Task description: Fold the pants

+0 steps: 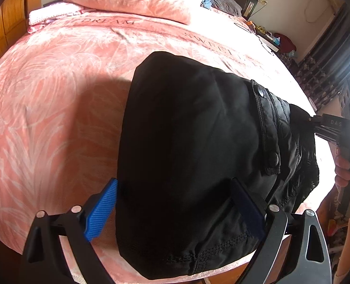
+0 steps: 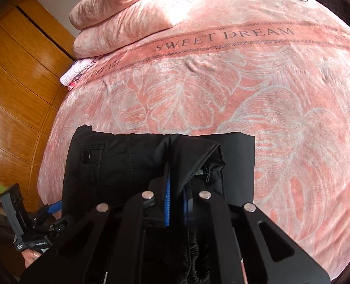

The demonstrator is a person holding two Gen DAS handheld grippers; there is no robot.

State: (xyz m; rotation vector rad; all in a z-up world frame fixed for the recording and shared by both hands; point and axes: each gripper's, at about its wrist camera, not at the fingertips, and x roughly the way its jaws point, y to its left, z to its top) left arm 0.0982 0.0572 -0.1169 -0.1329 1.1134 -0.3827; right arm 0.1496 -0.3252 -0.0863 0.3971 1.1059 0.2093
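Note:
Black pants [image 1: 194,146] lie folded in a thick bundle near the front edge of a pink bed; they also show in the right wrist view [image 2: 132,161]. My left gripper [image 1: 175,210] is open, its blue pads [image 1: 101,213] wide apart on either side of the bundle's near end. My right gripper [image 2: 176,203] is shut on the waistband end of the pants, fabric pinched between its blue pads [image 2: 167,203]. It shows at the right of the left wrist view [image 1: 317,122]. The left gripper shows at the lower left of the right wrist view [image 2: 53,207].
The bed has a pink leaf-print blanket [image 2: 222,94] marked SWEET DREAM. Folded pink bedding [image 2: 132,11] and a small white-pink cloth [image 2: 76,71] sit at its head. A wooden wardrobe [image 2: 16,82] stands beside the bed. A cluttered side table [image 1: 269,37] and dark curtains [image 1: 335,54] are at the far right.

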